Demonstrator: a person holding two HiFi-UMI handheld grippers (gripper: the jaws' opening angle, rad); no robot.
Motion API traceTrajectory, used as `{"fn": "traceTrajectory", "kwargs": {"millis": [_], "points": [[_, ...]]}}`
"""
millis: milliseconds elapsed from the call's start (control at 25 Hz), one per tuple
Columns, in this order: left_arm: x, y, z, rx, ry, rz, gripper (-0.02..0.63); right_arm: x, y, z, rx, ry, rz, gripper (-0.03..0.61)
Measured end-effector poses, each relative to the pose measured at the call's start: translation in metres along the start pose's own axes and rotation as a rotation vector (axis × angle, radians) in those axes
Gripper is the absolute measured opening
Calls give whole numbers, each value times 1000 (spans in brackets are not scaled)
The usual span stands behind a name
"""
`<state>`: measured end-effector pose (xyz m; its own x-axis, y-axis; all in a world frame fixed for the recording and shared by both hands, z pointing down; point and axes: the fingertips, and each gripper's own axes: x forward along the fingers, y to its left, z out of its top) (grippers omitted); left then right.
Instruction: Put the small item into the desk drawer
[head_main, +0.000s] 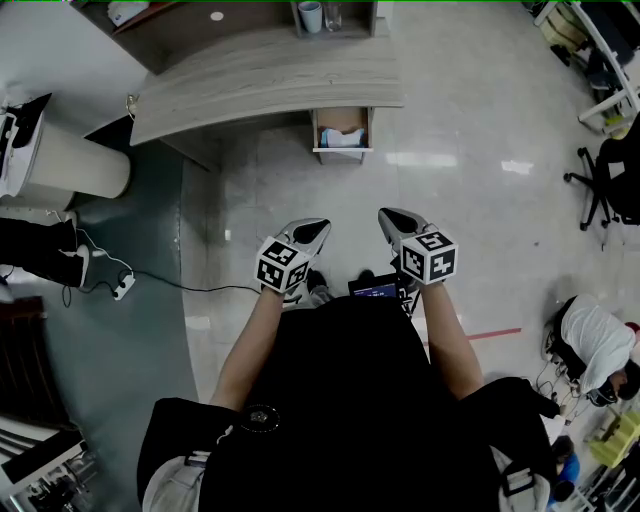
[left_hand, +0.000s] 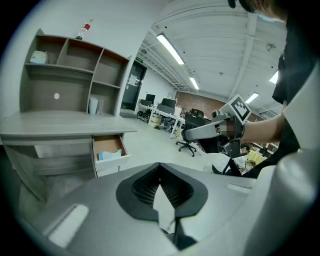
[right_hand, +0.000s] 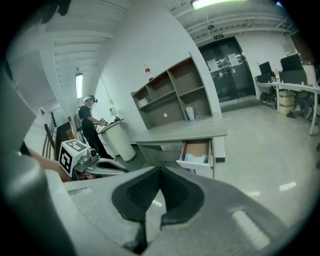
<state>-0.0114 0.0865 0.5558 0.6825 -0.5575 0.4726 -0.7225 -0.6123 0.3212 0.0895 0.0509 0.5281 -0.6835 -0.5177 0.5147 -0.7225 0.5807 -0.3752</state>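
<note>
Though outside the head view, bottle (left_hand: 86, 29) atop shelf (left_hand: 70, 75) beyond drawer (left_hand: 111, 159)

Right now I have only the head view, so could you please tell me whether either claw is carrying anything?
Observer: The left gripper view shows the left claw shut, with nothing between its jaws.
Operator: Thank you. And the other one?
Observer: The right claw is also shut and empty in its own view.
Operator: Is there anything on top of the shelving that my view cuts off?
Observer: Yes, a small red-capped bottle stands upright on top of the shelf unit.
</note>
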Motion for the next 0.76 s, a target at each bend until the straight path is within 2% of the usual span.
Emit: {"fn": "traceTrajectory", "kwargs": {"millis": [760], "points": [[-4,4,3,9,-11,-24,-2,7,6,7,-22,-9,-19,2]]}}
